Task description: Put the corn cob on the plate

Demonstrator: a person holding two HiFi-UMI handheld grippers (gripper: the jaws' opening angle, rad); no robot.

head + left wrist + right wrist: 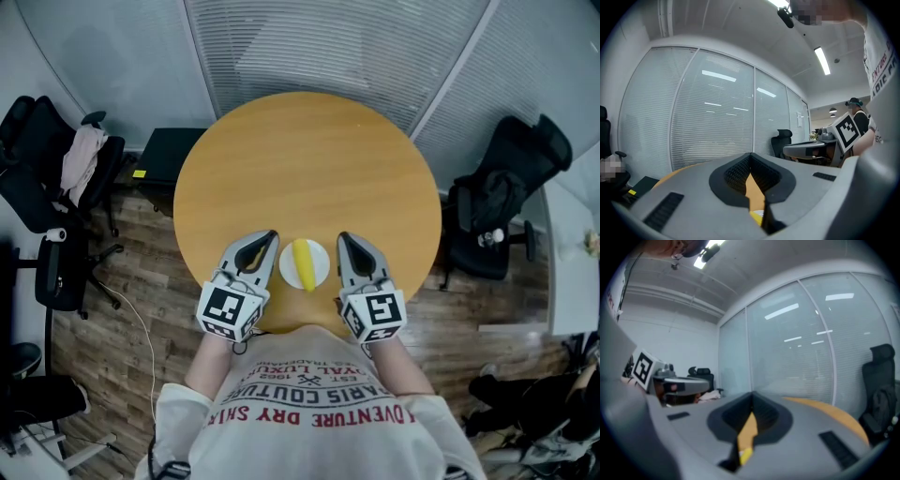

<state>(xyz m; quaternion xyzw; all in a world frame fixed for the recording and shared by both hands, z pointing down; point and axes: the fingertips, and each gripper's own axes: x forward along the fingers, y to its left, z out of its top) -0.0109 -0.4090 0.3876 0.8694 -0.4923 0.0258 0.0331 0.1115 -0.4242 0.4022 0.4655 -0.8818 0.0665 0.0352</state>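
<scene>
Just below centre in the head view, left gripper (271,236) with jaws closed tip to tip, empty. To its right, right gripper (341,236) likewise pinched shut on nothing. Both roughly level, pointing toward the top of the frame, held over the near part of the round wooden table (309,159). Between the two grippers, touching neither: small white plate (321,270) near the table's lower edge, with the yellow corn cob (304,262) lying on it, lengthwise up the frame. A yellow sliver visible through each gripper's pad gap in its own view. Further out, a black office chair (42,178) at far left and another chair (511,187) at right, on wood floor (141,309).
</scene>
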